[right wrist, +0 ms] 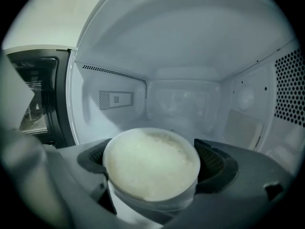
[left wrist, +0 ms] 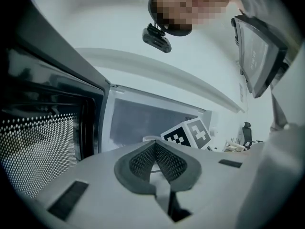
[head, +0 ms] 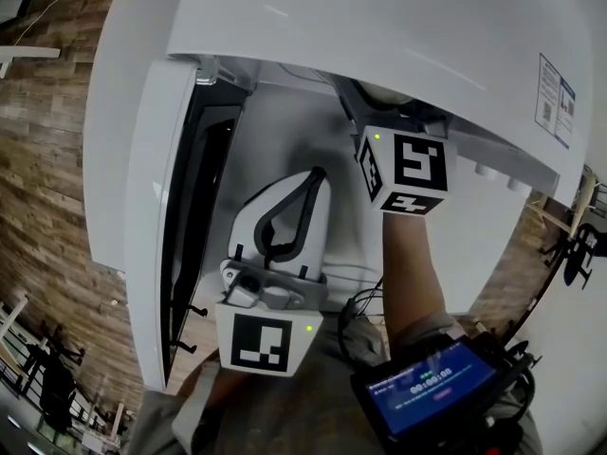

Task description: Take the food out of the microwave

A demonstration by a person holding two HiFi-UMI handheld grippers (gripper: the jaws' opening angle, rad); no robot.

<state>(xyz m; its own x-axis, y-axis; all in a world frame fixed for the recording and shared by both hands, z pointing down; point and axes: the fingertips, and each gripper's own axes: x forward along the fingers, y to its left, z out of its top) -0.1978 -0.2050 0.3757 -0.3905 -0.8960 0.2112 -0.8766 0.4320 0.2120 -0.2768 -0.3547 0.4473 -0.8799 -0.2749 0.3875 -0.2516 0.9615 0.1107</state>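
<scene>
A round cup (right wrist: pixel 152 200) filled to the brim with white food (right wrist: pixel 150 163) is inside the microwave (head: pixel 379 27), between the jaws of my right gripper (right wrist: pixel 152 168). They are spread wide, pads against the cup's sides. My left gripper (left wrist: pixel 155 149) is pinched closed on nothing, just outside, beside the door (head: pixel 123 159), which is swung open to the left.

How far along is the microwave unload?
Done: microwave door open. In hand: right gripper inside the cavity, jaws flanking the bowl of white food; firm grip unclear. Remaining: lift the bowl out. Idle: left gripper shut, empty, outside.
</scene>
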